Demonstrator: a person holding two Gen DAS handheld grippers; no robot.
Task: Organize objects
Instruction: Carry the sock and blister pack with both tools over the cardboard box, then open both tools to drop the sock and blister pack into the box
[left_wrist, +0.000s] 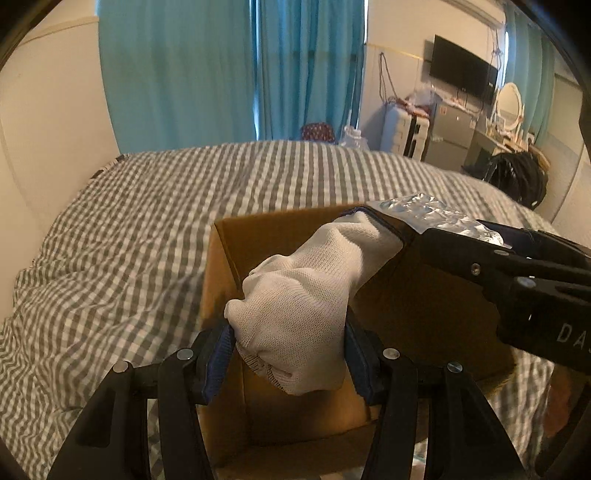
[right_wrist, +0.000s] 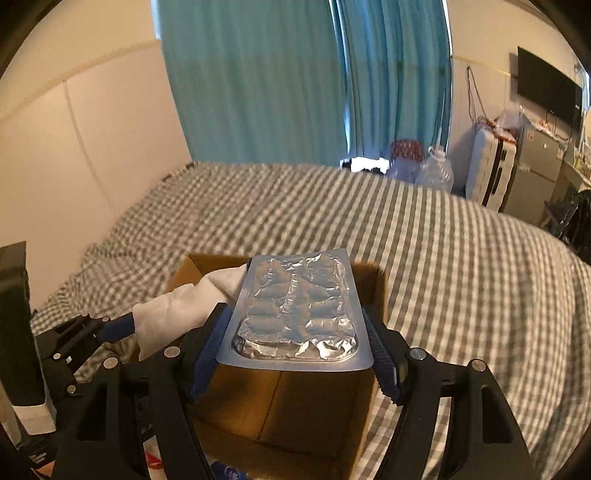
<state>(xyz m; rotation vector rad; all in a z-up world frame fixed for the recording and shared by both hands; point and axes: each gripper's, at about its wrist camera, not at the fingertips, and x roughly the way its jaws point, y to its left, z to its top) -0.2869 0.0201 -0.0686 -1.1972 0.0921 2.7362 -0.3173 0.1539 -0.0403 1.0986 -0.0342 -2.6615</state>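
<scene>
My left gripper (left_wrist: 290, 356) is shut on a white knit glove (left_wrist: 306, 295) and holds it over an open cardboard box (left_wrist: 236, 240) on the bed. My right gripper (right_wrist: 295, 350) is shut on a silver foil blister pack (right_wrist: 295, 310), held flat above the same box (right_wrist: 295, 406). In the left wrist view the right gripper (left_wrist: 517, 273) comes in from the right with the foil pack (left_wrist: 424, 210) on top. In the right wrist view the glove (right_wrist: 177, 314) and the left gripper (right_wrist: 96, 332) show at the left. The box's inside looks empty where it shows.
The box sits on a bed with a grey-and-white checked cover (left_wrist: 147, 221). Teal curtains (right_wrist: 258, 74) hang behind it. A suitcase (right_wrist: 487, 170), water jugs (right_wrist: 432, 170), a fridge and a wall TV (left_wrist: 461, 70) stand at the far right.
</scene>
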